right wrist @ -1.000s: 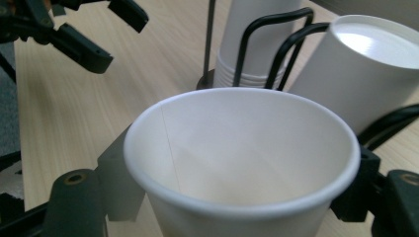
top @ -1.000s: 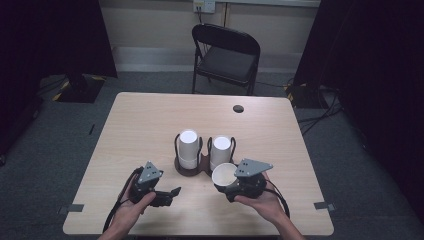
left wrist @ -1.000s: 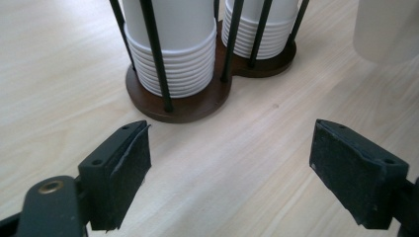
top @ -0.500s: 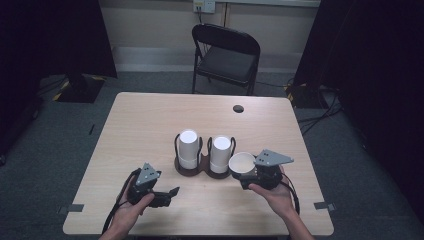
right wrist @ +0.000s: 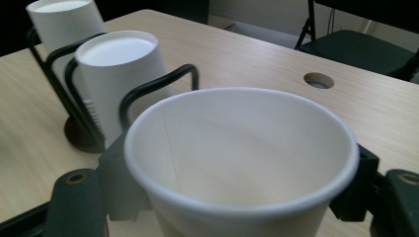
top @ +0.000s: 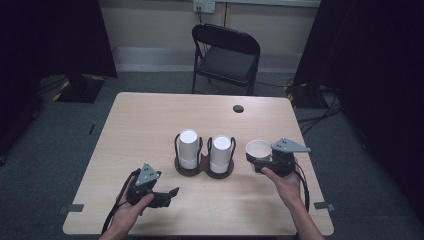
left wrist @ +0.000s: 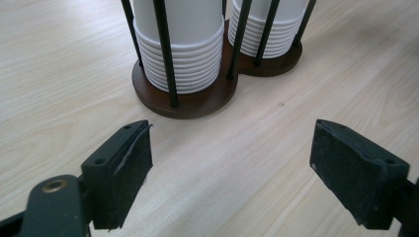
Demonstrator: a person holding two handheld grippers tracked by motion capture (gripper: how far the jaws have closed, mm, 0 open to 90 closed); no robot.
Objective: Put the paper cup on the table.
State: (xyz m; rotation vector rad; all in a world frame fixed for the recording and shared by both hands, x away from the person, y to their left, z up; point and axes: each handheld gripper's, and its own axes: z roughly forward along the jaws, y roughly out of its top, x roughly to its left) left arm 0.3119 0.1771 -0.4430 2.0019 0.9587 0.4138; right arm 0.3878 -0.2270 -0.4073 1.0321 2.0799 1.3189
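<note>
Right hand-held gripper clamped on a paper cup — upright, beside the cup holder.

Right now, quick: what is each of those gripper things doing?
Left gripper: open, holding nothing, low over the table.
Right gripper: shut on an upright paper cup.

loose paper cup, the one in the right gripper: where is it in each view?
High view: the paper cup is right of centre, upright, mouth up, just right of the cup rack.
Right gripper view: paper cup in the foreground, between the jaws.
Left gripper view: I can't find it there.
Shared landmark: the cup rack with its two stacks.
</note>
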